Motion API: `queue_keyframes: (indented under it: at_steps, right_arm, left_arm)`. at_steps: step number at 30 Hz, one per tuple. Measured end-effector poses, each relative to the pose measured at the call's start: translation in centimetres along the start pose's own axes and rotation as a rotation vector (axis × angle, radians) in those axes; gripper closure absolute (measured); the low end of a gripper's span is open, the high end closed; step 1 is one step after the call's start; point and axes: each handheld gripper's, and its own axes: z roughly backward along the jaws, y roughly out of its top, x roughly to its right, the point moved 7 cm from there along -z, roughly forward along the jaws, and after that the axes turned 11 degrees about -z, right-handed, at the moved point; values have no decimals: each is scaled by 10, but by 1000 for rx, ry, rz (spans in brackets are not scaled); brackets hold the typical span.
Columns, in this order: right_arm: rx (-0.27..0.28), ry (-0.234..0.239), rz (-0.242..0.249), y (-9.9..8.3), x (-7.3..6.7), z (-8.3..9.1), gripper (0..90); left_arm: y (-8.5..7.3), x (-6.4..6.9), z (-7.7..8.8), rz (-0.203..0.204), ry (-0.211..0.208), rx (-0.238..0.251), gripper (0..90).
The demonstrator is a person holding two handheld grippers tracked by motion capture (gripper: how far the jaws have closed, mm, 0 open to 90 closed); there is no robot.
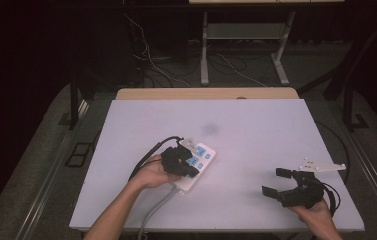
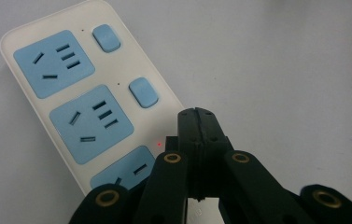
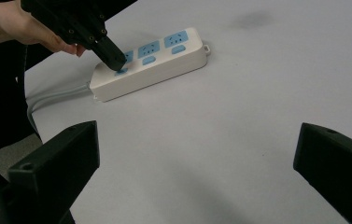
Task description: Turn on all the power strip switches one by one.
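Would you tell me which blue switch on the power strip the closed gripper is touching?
The switch at the cable end; the left gripper tip rests on it, the other two are uncovered.

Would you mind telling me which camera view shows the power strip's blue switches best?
The left gripper view: two blue switches sit close and sharp beside their sockets on the power strip. The right gripper view shows the strip whole but far off, the shut left tongs on one switch. The high view shows them tiny.

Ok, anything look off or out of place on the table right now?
Nothing damaged or spilled. The power strip lies at an angle on the table, and a faint dark smudge marks the surface beyond it.
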Motion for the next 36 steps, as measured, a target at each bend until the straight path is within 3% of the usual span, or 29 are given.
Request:
queue_keyframes:
  at_steps: [21,36]
  right_arm:
    - [3,-2,-2,0,1,1,2]
    - [-1,-3,1,0,1,0,2]
  left_arm:
    - [22,-10,26,-32,41,15,897]
    - [39,-19,35,-54,50,20,897]
